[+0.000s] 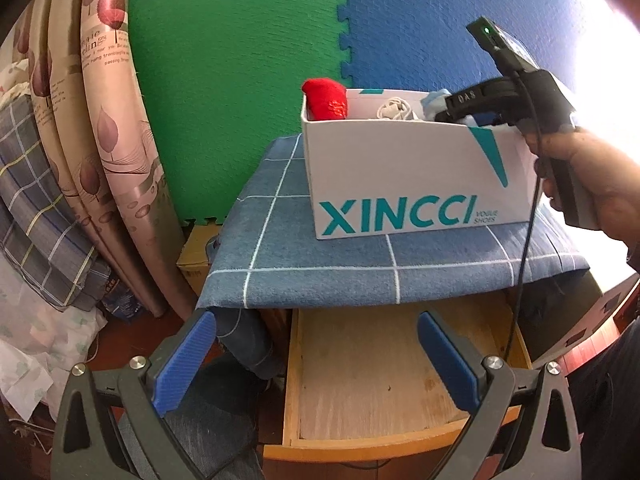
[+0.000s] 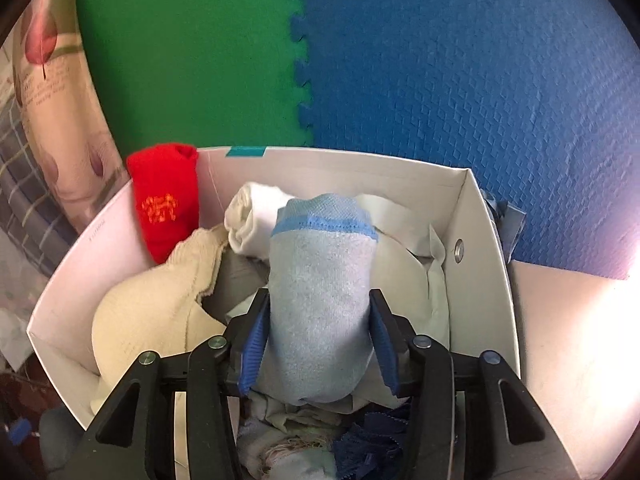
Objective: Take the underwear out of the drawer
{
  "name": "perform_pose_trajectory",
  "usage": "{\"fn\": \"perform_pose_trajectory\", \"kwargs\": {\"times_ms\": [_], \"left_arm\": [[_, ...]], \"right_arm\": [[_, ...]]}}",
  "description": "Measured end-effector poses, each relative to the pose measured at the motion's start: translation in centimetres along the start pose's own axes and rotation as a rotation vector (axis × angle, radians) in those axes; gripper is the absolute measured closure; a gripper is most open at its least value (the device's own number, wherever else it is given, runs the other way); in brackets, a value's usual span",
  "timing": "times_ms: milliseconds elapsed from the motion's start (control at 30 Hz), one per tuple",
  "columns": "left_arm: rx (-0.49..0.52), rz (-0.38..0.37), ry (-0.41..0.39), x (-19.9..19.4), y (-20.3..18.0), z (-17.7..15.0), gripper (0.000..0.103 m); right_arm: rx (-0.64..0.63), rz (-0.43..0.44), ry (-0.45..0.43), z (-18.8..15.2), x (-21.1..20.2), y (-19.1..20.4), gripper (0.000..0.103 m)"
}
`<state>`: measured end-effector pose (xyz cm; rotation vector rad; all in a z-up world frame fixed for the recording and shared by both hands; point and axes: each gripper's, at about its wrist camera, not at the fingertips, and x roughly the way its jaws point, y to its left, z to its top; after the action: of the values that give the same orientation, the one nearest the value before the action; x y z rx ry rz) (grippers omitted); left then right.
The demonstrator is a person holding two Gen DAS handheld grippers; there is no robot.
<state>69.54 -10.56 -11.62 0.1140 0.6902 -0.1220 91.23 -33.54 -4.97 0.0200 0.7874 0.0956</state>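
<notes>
A roll of light blue underwear (image 2: 320, 300) with a darker blue band lies on the pile of clothes inside a white shoebox (image 2: 100, 248). It sits between the pads of my right gripper (image 2: 319, 296), which stand open just off its sides. In the left wrist view, a hand (image 1: 592, 176) holds that gripper with its nose dipped over the shoebox (image 1: 400, 168). My left gripper (image 1: 316, 318) hangs wide open with nothing in it over the pulled-out wooden drawer (image 1: 360, 380), whose plywood bottom is bare.
The box stands on a cabinet top covered by a blue checked cloth (image 1: 320, 268). Also in the box are a red roll (image 2: 166, 208), a cream garment (image 2: 152, 312) and a white roll (image 2: 256, 216). Green and blue foam mats line the wall; curtains (image 1: 100, 140) hang at left.
</notes>
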Motion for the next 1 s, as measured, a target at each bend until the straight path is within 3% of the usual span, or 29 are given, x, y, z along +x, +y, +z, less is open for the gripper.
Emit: {"fn": "perform_pose_trajectory", "kwargs": {"times_ms": [100,367,467,533,567,633,700,800,1000], "left_arm": [[0.023,0.012,0.003,-0.6,-0.8,0.0,0.0],[0.061,0.039,-0.018,-3.4,-2.8,1.0,0.0],[0.064,0.042,-0.026,-5.0,-3.5,1.8,0.0],[0.075,0.051,-0.046,-6.1,-3.9,2.2,0.0],[0.085,0.075,-0.066,-6.9,-4.1,2.5,0.0],[0.106,0.121,-0.107,-8.2,-4.5,2.9,0.0],[0.113,0.169,-0.171,-9.7,-4.6,3.4,0.0],[0.076,0.215,-0.254,-11.9,-4.4,4.3,0.0],[-0.035,0.115,-0.264,-13.7,-3.0,7.7,0.0]], "right_arm": [[0.009,-0.009,-0.034,0.1,-0.3,0.0,0.045],[0.015,-0.012,-0.092,0.0,-0.8,0.0,0.036],[0.024,0.021,-0.118,-0.1,-1.3,-0.2,0.02],[0.044,0.055,-0.131,-0.2,-1.9,-0.6,0.003],[0.047,0.059,-0.138,-0.3,-2.3,-0.7,0.001],[0.043,0.034,-0.143,-0.4,-3.3,-0.8,0.001],[0.057,0.067,-0.173,-0.5,-5.0,-1.2,0.001],[0.064,0.045,-0.223,-0.9,-8.1,-1.5,0.001],[0.087,-0.009,-0.304,-2.4,-15.4,-1.5,0.001]]}}
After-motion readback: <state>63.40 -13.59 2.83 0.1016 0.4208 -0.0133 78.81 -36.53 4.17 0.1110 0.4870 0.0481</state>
